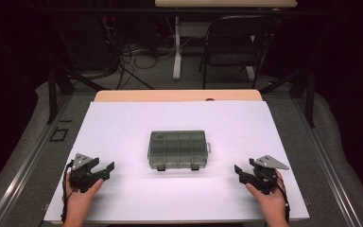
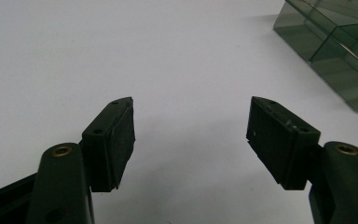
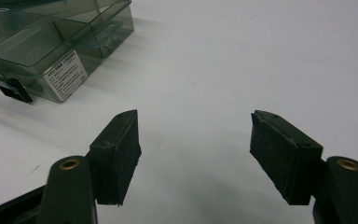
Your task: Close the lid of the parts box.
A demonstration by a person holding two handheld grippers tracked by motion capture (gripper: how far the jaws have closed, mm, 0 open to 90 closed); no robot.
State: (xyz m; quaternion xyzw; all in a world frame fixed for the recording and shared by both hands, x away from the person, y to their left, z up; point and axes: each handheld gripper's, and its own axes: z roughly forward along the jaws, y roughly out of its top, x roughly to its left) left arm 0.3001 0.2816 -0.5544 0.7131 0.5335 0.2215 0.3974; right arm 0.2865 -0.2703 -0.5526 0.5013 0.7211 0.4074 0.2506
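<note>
Table cover [image 1: 123,142]: white, matt, smooth sheet, paper-like.
Table edge [image 1: 179,95]: light wood-look board at the far side, smooth.
Organizer box [image 1: 177,149]: clear, grey-green tinted plastic, glossy, with see-through dividers inside.
Box latches [image 1: 161,167]: black plastic, dull.
Box label [image 3: 65,74]: white paper sticker with fine print, too small to read.
Left gripper [image 2: 191,135]: black matt plastic jaws; the inner pads [image 2: 121,140] look rubbery and finely textured; brass-coloured metal inserts at the joints.
Right gripper [image 3: 193,149]: same black matt body; its pads [image 3: 275,149] are rough at the edges.
Top plates [image 1: 272,162]: grey, flat, with a dull sheen.
Chair [image 1: 236,45]: dark metal frame.
Floor [image 1: 23,156]: grey, rough, carpet-like.
</note>
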